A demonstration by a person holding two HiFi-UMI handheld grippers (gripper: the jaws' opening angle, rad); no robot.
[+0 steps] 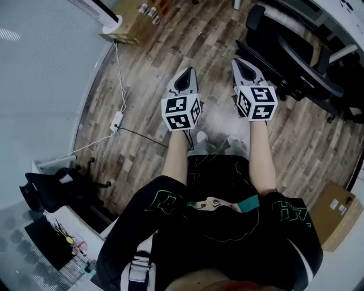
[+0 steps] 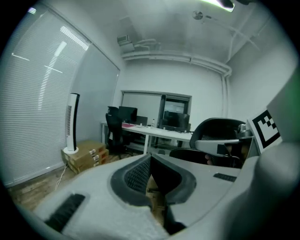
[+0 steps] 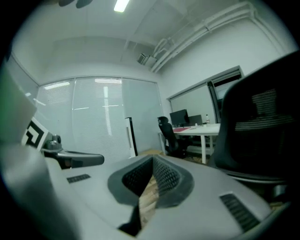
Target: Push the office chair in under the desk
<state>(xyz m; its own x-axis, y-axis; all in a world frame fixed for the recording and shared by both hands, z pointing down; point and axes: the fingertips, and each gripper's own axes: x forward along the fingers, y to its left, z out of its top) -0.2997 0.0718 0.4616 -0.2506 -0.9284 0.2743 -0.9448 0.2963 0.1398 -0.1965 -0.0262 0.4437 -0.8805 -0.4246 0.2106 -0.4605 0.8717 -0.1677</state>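
While the black office chair (image 1: 290, 62) stands on the wooden floor (image 1: 142, 113) at my far right, not yet tucked under the white bench (image 1: 333, 17) beyond it, my right hand-held gripper (image 1: 245, 68) is near its seat and my left hand-held gripper (image 1: 186, 79) is further left. Both have jaws closed, holding nothing. I judge it best to set both closed tips evenly on the backrest and push straight, so the chair does not swivel.

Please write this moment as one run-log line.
left gripper: shut, empty | right gripper: shut, empty | office chair: close at right of right gripper
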